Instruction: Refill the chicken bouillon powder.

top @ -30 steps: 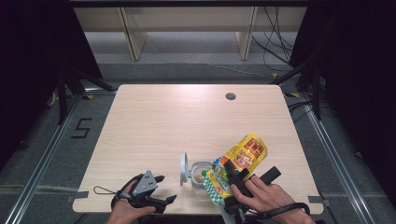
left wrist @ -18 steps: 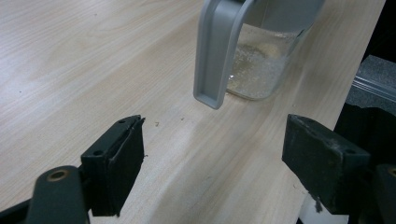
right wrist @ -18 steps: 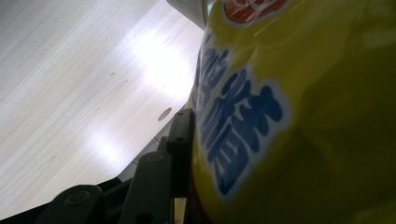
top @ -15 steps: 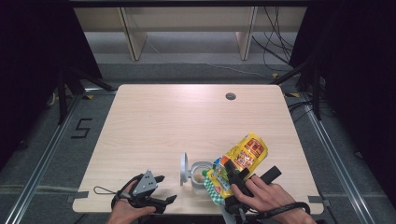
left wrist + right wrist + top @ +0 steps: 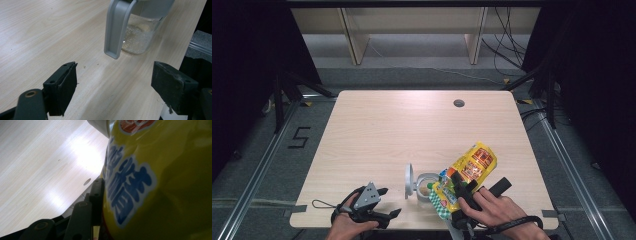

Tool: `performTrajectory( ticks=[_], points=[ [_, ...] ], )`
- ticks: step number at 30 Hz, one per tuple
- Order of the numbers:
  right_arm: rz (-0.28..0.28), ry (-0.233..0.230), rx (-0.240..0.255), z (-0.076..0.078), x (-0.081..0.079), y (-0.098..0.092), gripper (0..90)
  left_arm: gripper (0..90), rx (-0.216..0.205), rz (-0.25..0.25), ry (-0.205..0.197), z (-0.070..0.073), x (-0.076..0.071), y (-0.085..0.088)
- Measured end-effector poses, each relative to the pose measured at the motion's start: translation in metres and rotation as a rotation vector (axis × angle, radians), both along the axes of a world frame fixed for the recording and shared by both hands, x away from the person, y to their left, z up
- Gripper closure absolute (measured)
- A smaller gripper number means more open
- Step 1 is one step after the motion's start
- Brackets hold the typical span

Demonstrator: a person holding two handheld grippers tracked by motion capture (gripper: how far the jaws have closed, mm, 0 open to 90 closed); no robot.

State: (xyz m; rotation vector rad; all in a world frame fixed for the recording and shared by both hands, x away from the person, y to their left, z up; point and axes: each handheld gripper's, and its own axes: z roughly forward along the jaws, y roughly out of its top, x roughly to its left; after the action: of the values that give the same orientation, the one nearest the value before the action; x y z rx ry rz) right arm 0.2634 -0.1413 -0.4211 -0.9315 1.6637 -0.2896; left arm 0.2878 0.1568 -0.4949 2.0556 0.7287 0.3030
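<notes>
- The right gripper (image 5: 460,186), worked by a person's right hand (image 5: 497,210) at the near edge of the table (image 5: 412,125), was clamped on a yellow snack bag (image 5: 467,172), one black jaw pressed flat against the printed foil in the right gripper view.
- The bag (image 5: 160,182) ran on a slant, its long axis rising from the jug toward the table's far right, its lower end tipped over the mouth of the jug.
- The clear jug (image 5: 426,186) with its raised grey lid (image 5: 409,180) stood just left of the bag, touching or nearly touching it; a pour into it looked to be the step in hand.
- The left gripper (image 5: 379,205) rested left of the jug, jaws wide and empty, pointed at the jug's grey handle (image 5: 117,30), near but apart from it.
- The left hand was the nearer one to that handle.
- Count: one bag, one jug, two grippers.
</notes>
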Motion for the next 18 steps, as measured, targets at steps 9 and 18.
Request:
performTrajectory(
  ticks=[9,18],
  points=[
    [0.019,-0.02,-0.057,0.0016,0.0014,0.0033,66.9,20.1,0.0,0.001,0.0,0.0001,0.0001,0.0002],
    [0.022,-0.006,-0.086,0.0013,0.0028,0.0052,66.9,20.1,0.007,-0.005,0.0,0.0006,0.0005,0.001]
  ],
)
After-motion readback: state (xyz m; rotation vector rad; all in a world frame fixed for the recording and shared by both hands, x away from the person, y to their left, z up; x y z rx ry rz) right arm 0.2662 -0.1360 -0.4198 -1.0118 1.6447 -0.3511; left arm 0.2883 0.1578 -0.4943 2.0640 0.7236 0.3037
